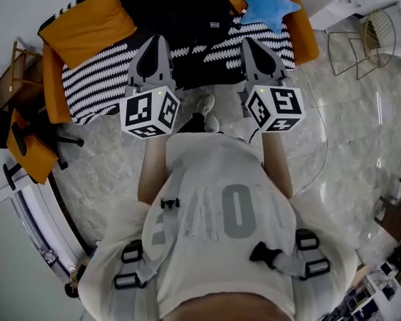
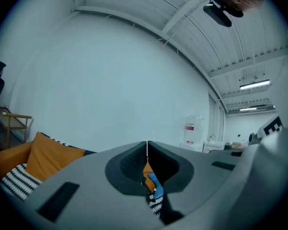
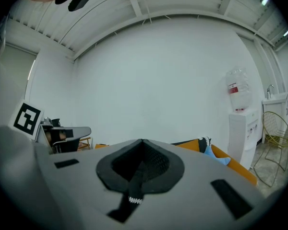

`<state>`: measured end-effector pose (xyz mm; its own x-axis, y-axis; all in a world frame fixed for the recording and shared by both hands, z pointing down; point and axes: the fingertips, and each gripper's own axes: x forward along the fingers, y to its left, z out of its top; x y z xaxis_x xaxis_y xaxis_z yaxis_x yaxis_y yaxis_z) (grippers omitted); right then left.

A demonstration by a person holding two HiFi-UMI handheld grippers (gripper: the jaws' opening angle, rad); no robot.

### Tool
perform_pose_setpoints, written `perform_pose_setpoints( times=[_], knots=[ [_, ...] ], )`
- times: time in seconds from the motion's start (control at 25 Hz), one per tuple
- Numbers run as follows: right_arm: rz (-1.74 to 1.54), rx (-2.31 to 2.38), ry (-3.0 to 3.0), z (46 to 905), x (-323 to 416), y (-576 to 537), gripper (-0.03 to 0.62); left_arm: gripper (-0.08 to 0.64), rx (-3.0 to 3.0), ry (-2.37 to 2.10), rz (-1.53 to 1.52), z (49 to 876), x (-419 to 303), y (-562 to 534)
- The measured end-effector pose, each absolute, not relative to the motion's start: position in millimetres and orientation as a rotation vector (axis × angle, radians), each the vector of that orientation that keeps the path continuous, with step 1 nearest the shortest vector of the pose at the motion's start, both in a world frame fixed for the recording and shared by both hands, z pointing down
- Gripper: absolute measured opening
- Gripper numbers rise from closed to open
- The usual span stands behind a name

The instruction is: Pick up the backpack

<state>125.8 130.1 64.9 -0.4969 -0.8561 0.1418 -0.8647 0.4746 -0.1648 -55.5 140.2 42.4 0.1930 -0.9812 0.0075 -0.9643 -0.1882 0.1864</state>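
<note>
Backpack (image 1: 197,19), black, lies at top centre on the sofa's striped blanket (image 1: 100,79). Left gripper (image 1: 157,42) and right gripper (image 1: 250,45) have jaws pressed together, pinching nothing, tips just below the backpack. Blue star cushion (image 1: 267,2) sits just beside it at right, orange cushion (image 1: 87,25) at upper left, wire chair (image 1: 381,32) at far right.

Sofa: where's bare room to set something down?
Free: the black-and-white striped sofa cover in front of the orange cushion, left of the black backpack; the grey marble floor toward the gold wire chair. Crowded: sofa's middle and right, backpack beside the blue star pillow.
</note>
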Motion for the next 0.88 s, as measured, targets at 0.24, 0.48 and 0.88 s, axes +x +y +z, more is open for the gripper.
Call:
perform_pose_setpoints(
  times=[0.24, 0.48, 0.88],
  knots=[
    [0.32, 1.575, -2.693, 51, 127, 114, 0.009, 0.023, 2.35, -1.859, -0.179, 35, -48, 118],
    [0.369, 1.499, -2.725, 56, 117, 97, 0.313, 0.292, 2.407, -1.754, -0.24, 31, -41, 99],
    [0.487, 1.521, -2.686, 71, 124, 69, 0.327, 0.314, 2.37, -1.744, -0.187, 51, -46, 72]
  ],
)
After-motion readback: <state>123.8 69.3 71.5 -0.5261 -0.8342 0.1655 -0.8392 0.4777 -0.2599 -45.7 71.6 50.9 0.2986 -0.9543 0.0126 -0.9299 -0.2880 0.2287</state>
